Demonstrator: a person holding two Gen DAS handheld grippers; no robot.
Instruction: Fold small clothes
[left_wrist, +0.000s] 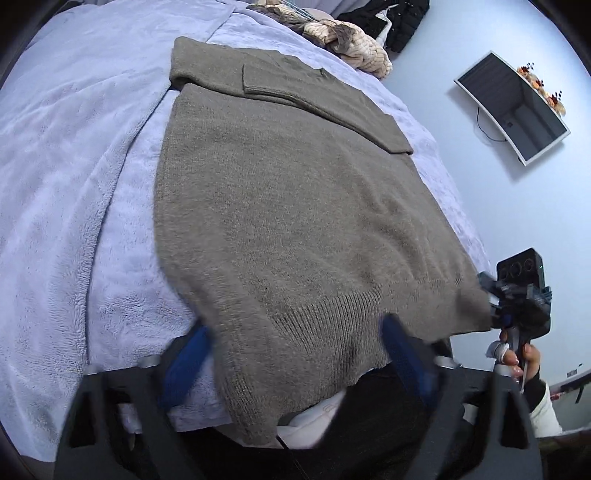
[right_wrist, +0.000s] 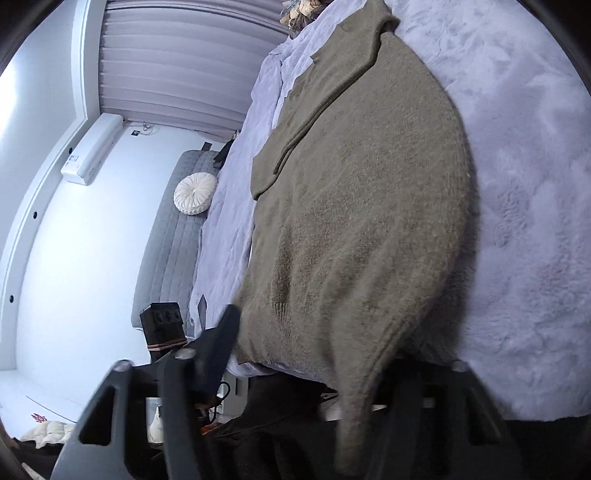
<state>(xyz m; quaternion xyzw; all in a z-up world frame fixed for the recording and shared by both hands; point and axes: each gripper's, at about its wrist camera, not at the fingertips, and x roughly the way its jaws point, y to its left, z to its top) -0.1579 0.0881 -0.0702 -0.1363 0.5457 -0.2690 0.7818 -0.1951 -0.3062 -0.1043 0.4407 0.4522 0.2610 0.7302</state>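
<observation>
Lying flat on the pale lilac fleece blanket (left_wrist: 55, 184) covering the bed, the grey-brown knitted sweater (left_wrist: 280, 206) has a sleeve folded across its upper part, ribbed hem twd the cameras. Left gripper (left_wrist: 295, 354): blue-padded fingers (left_wrist: 402, 354) spread wide, hem draped over and between them; can't tell if anything is pinched. Right gripper (left_wrist: 491, 295) sits at the sweater's near-right hem corner, which meets its tip in left wrist view; in its own view cloth hangs blurred over the jaws, so closure can't be told. Wall-mounted flat screen (left_wrist: 513, 107) at right; round white pleated cushion (right_wrist: 195, 192) on a grey quilted bench (right_wrist: 166, 243) beside the bed.
</observation>
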